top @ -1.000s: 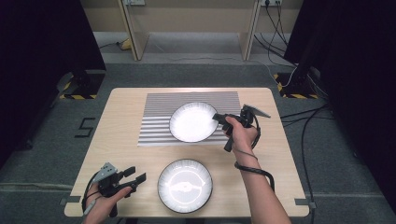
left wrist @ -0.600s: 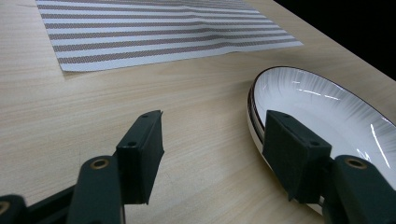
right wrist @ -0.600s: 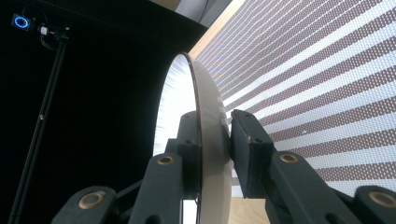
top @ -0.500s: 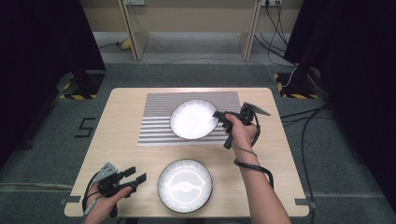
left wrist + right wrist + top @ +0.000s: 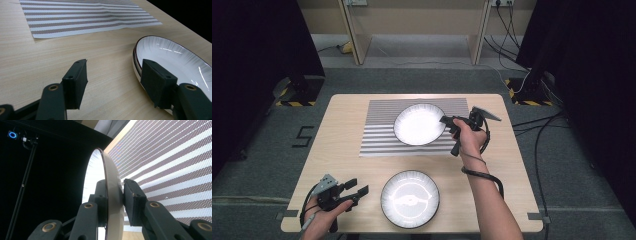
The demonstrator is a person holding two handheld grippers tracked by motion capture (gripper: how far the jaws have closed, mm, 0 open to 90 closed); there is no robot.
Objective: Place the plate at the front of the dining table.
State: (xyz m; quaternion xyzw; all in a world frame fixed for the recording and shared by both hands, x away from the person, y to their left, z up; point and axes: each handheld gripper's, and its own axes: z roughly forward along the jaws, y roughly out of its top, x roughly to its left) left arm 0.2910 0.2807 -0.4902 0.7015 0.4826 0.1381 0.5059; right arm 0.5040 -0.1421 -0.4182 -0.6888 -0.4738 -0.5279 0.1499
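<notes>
At the lower left of the high view, the left gripper [image 5: 354, 191] is resting near the table's front edge in the person's left hand, its jaws standing apart with nothing between them. In the left gripper view, those jaws are framing bare wood of the light wooden table [image 5: 37, 60], just beside the rim of a round white ceramic plate with a dark rim line [image 5: 410, 198], lying empty at lower centre. Above it, a grey-and-white striped placemat [image 5: 382, 135] is lying flat. Over its right part, a second round white ceramic plate [image 5: 419, 124] is sitting empty. At right centre, the right gripper [image 5: 446, 121] is clamping that plate's right rim, one pad on each face.
</notes>
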